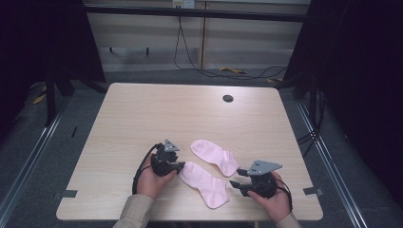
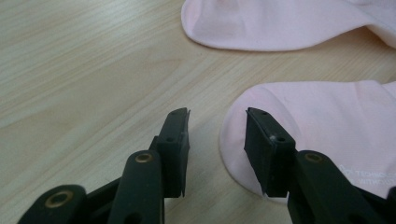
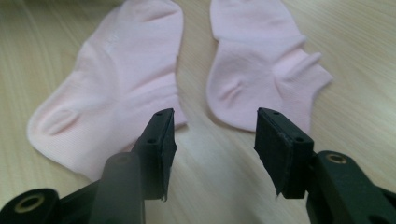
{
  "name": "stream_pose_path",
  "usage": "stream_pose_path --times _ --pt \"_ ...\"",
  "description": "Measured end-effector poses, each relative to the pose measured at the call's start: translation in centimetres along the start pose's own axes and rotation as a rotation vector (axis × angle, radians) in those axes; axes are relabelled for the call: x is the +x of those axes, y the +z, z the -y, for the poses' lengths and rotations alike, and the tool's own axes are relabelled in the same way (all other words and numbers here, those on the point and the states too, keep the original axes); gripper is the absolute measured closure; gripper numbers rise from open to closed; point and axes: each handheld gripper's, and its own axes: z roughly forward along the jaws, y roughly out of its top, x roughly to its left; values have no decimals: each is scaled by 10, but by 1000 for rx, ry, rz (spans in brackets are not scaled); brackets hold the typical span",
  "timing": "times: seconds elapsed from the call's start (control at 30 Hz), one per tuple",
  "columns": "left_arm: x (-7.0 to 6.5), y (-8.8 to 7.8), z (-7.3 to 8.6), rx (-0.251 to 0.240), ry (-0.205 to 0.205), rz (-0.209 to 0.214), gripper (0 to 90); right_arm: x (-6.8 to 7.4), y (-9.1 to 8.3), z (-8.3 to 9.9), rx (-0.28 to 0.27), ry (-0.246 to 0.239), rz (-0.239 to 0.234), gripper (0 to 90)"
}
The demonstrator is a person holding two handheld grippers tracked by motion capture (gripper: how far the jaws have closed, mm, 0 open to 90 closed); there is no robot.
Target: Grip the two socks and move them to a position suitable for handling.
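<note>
Two pink socks near the table's front edge

From above I see the left gripper (image 1: 179,166) at the nearer sock (image 1: 205,183)'s toe; the left gripper view shows open jaws straddling it; the right gripper (image 3: 212,140) gapes empty before the farther sock (image 3: 261,74).

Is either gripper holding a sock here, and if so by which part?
Nothing is held. The left gripper stands open at the toe of the near sock, and the right gripper is open over bare table. The far sock lies untouched.
</note>
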Motion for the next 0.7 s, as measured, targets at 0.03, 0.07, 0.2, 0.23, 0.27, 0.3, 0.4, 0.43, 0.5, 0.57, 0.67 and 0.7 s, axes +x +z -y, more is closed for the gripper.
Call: stream_pose_path --times 0.03,0.07,0.2,0.23,0.27,0.3,0.4,0.43,0.5,0.57,0.67,0.7 --pt "0 1 0 1 4 -10 599 2 0 -1 -6 -2 -10 467" --pt "0 1 1 4 -1 -3 599 4 1 -2 -7 -2 -22 464" --pt "1 2 2 7 -2 -7 595 12 8 -4 11 -26 -63 439" --pt "1 2 2 11 -8 -1 595 13 9 -4 17 -31 -66 435" --pt "0 3 2 9 -6 -7 595 14 11 -4 20 -31 -75 432" --pt "1 3 2 13 5 -12 595 16 13 -4 25 -37 -84 426" --pt "-1 4 2 21 14 -26 597 18 14 -4 30 -52 -93 419" --pt "-1 5 2 22 21 -24 603 19 14 -4 34 -56 -95 420" --pt "-2 5 2 22 29 -28 608 19 15 -4 41 -64 -93 419" --pt "-2 4 2 27 45 -28 610 19 15 -3 44 -63 -95 413" --pt "-3 4 1 32 48 -27 624 20 15 -4 45 -72 -88 403" --pt "-3 5 1 34 47 -25 632 21 15 -3 44 -75 -90 402"
